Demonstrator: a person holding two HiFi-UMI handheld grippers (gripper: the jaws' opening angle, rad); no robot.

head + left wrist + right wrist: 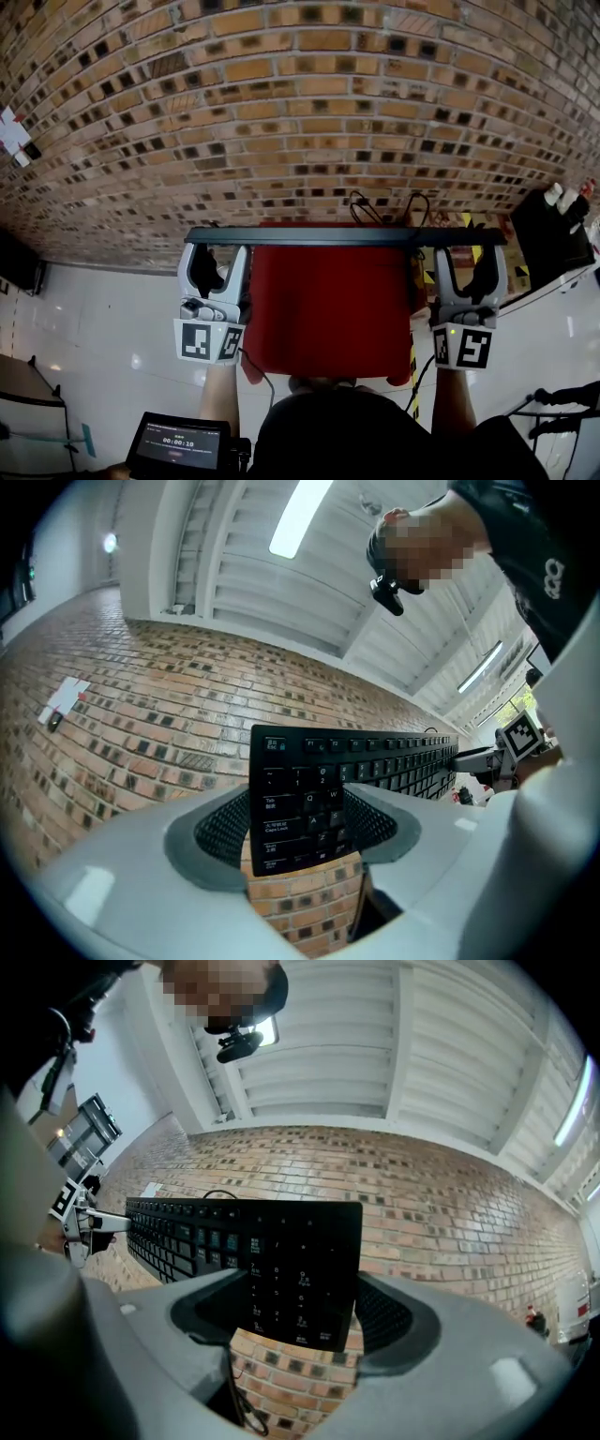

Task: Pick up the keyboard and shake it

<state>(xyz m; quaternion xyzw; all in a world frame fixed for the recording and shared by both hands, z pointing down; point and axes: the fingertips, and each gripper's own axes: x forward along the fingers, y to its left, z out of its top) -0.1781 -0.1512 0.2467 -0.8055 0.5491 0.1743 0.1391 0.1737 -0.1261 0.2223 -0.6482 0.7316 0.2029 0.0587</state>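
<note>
Keyboard is up in the air, level and seen edge-on from the head view, in front of the brick wall and above the red desk. The left gripper clamps its left end, the jaws pressing the front and back edges by the Esc and Tab keys. The right gripper grasps the other end the same way, across the number pad. Both grippers point slightly upward. In the right gripper view, a thin black cable hangs below the keyboard.
</note>
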